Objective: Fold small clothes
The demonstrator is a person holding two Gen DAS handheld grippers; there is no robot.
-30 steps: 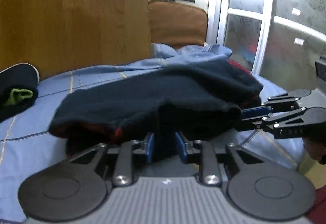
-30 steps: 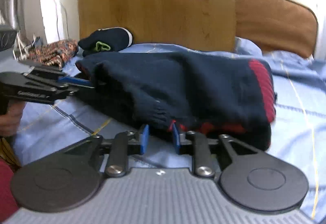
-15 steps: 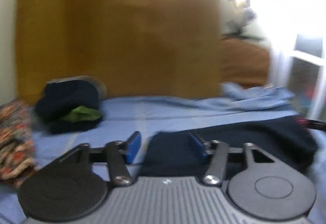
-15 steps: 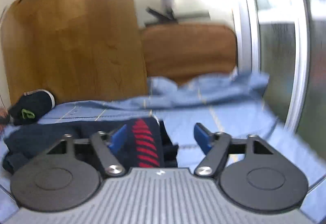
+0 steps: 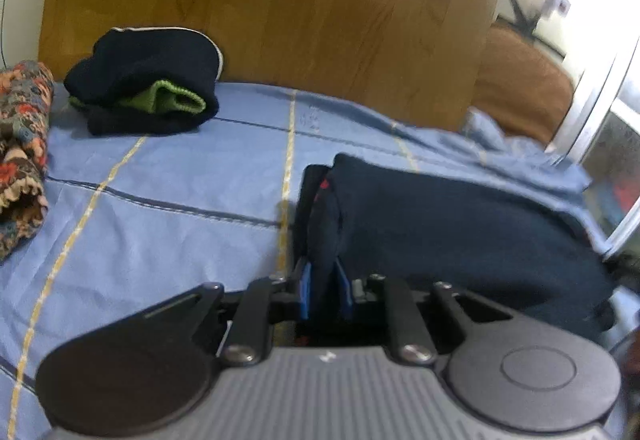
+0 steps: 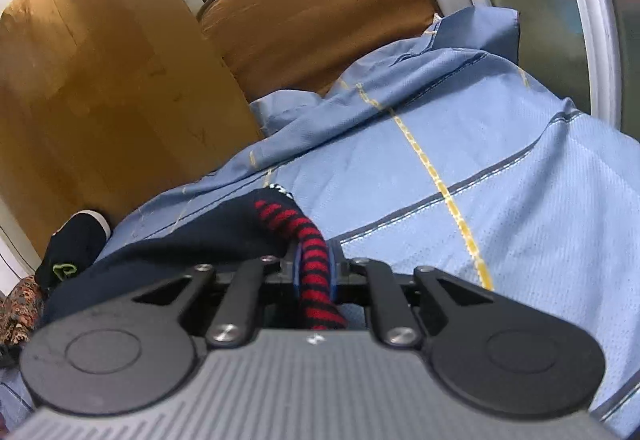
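A folded navy sweater [image 5: 460, 224] lies on the blue bedsheet [image 5: 160, 200]. My left gripper [image 5: 324, 290] sits at its near left corner. Its jaws are closing, and the blue pads [image 5: 305, 288] press a fold of navy fabric between them. In the right wrist view the sweater [image 6: 200, 236] ends in a red-and-black striped band [image 6: 312, 252]. My right gripper [image 6: 314, 274] is at that end, its jaws closing with the striped band pinched between the pads. Neither gripper shows in the other's view.
A folded dark garment with a green lining [image 5: 148, 80] and a floral cloth [image 5: 20, 160] lie at the far left of the bed. A wooden headboard [image 5: 280, 0] and a brown cushion [image 6: 320, 0] stand behind. A window frame [image 6: 580, 20] borders the right side.
Both grippers let go of the sweater, opened wide, rolled and shifted, then closed again: the left on the near left corner, the right on the striped band. The sweater now lies flatter.
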